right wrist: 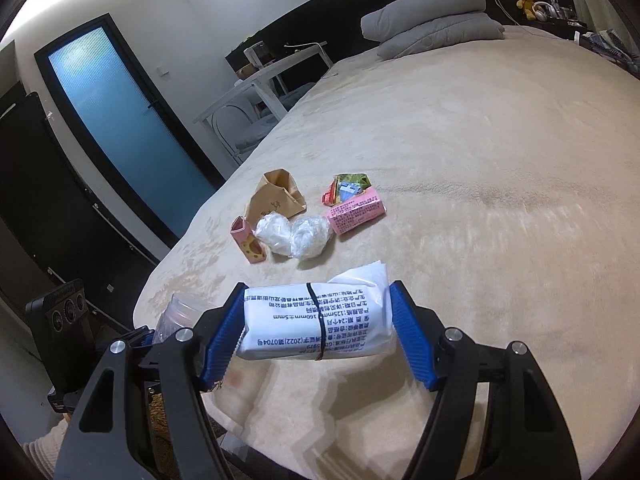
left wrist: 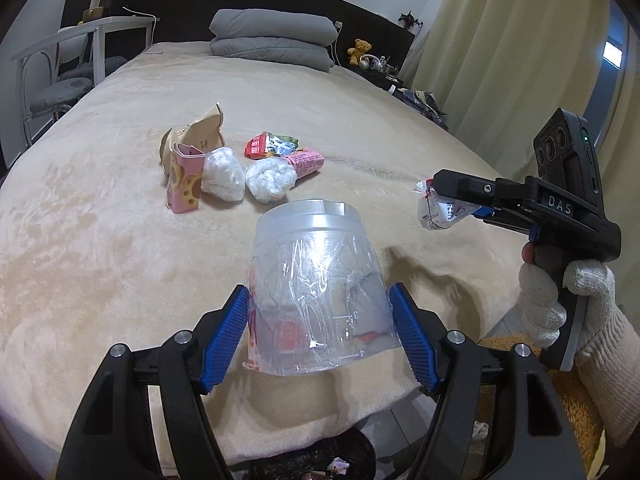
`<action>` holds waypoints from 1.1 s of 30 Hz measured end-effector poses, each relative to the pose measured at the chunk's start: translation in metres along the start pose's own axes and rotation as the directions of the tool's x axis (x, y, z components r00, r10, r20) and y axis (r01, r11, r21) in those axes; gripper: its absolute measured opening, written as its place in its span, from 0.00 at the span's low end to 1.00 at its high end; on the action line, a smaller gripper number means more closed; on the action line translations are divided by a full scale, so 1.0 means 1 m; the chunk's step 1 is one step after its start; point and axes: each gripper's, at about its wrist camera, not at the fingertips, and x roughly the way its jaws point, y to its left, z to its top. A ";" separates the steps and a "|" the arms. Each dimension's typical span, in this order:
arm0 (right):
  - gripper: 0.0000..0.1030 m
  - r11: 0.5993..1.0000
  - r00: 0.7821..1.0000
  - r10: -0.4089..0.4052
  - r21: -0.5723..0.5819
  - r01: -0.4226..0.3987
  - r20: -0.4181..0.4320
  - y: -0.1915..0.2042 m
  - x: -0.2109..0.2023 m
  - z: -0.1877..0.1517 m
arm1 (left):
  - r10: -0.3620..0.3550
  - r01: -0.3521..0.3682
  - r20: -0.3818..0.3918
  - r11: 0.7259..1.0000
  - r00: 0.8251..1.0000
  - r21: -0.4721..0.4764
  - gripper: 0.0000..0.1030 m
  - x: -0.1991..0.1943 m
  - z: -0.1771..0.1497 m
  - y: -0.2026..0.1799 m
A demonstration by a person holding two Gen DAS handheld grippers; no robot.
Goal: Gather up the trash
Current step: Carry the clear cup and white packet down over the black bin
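My left gripper (left wrist: pixel 320 328) is shut on a clear plastic cup (left wrist: pixel 316 280) with crumpled wrap inside, held above the bed's near edge. My right gripper (right wrist: pixel 316 328) is shut on a white printed packet (right wrist: pixel 316 320) bound with a black band; the left wrist view shows that packet (left wrist: pixel 440 212) at the right, in the gripper's black fingers (left wrist: pixel 472 190). More trash lies grouped on the beige bed (left wrist: pixel 120 260): a brown paper bag (left wrist: pixel 200 136), a pink carton (left wrist: pixel 185 180), two white plastic wads (left wrist: pixel 223 174) (left wrist: pixel 271 178), a pink box (left wrist: pixel 306 162) and a colourful wrapper (left wrist: pixel 270 145).
A dark bin (left wrist: pixel 312 460) with trash in it stands on the floor below the bed's near edge. Grey pillows (left wrist: pixel 276 38) lie at the headboard. A white desk and chair (left wrist: pixel 68 64) stand left of the bed. A gloved hand (left wrist: pixel 560 300) holds the right gripper.
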 end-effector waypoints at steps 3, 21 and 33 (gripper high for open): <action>0.69 1.000 1.000 0.004 0.006 -0.004 0.016 0.011 -0.013 -0.020 | -0.005 0.005 0.015 1.000 1.000 0.003 0.68 -0.010 -0.014 -0.008; 0.69 0.997 0.992 -0.071 -0.007 0.073 0.105 0.055 -0.077 -0.120 | -0.013 0.014 0.065 1.000 0.998 -0.018 0.68 -0.068 -0.095 -0.034; 0.69 0.987 0.982 -0.150 -0.033 0.155 0.118 0.075 -0.101 -0.159 | -0.041 0.042 0.026 0.999 0.999 -0.032 0.68 -0.079 -0.125 -0.049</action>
